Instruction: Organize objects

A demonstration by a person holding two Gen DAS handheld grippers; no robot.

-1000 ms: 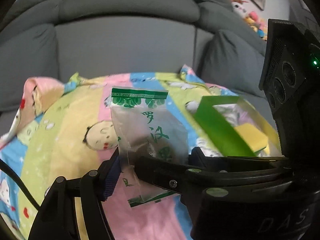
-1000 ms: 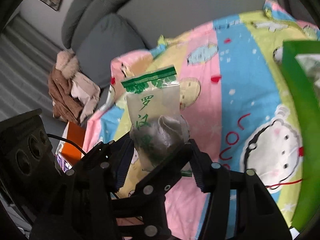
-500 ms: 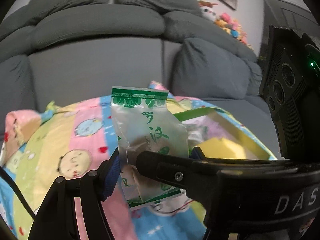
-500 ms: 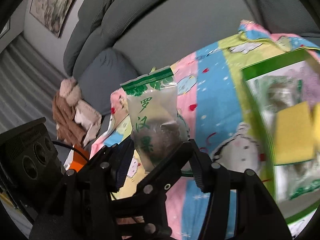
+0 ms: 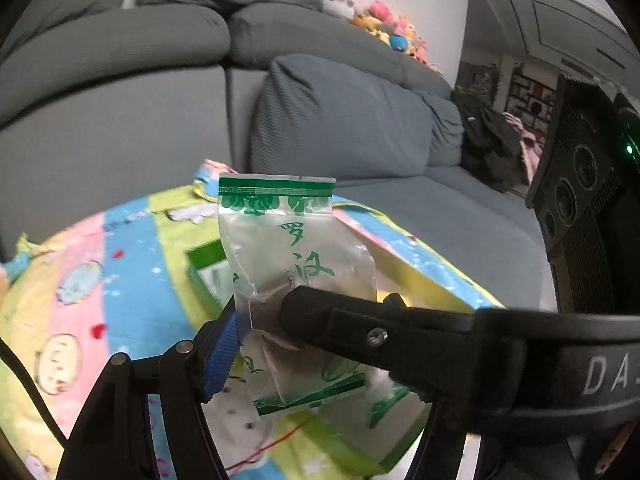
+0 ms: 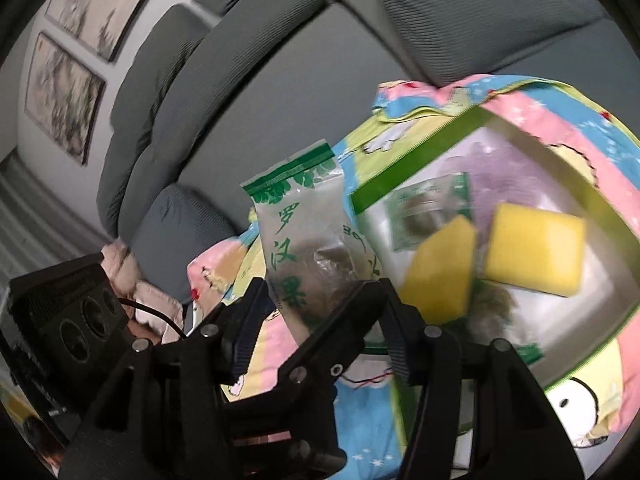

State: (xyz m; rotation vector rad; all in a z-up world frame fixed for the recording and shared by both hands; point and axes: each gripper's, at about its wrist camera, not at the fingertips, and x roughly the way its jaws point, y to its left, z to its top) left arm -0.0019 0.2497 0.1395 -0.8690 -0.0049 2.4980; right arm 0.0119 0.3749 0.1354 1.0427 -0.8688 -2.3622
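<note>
1. Both grippers clamp the same clear packet (image 5: 296, 264) with green print: the left gripper (image 5: 260, 320) has its jaws closed on the packet's lower half, and the right gripper (image 6: 316, 312) grips it there too.
2. Seen from the left wrist, the right tool's black finger (image 5: 340, 320) crosses the packet's front, while a blue pad (image 5: 224, 352) presses its left edge.
3. A green-rimmed box (image 6: 416, 168) lies open on the striped cartoon blanket (image 6: 368, 436), just right of the packet in the right wrist view.
4. Inside the box sit two yellow sponge blocks (image 6: 536, 248), side by side, with another green-printed packet (image 6: 428, 208) behind them; blur hides finer detail.
5. Upright and lifted off the blanket, the held packet stands with its green sealed top above the jaws and a dark round lump showing inside.
6. Behind everything runs a grey sofa (image 5: 160, 112).
</note>
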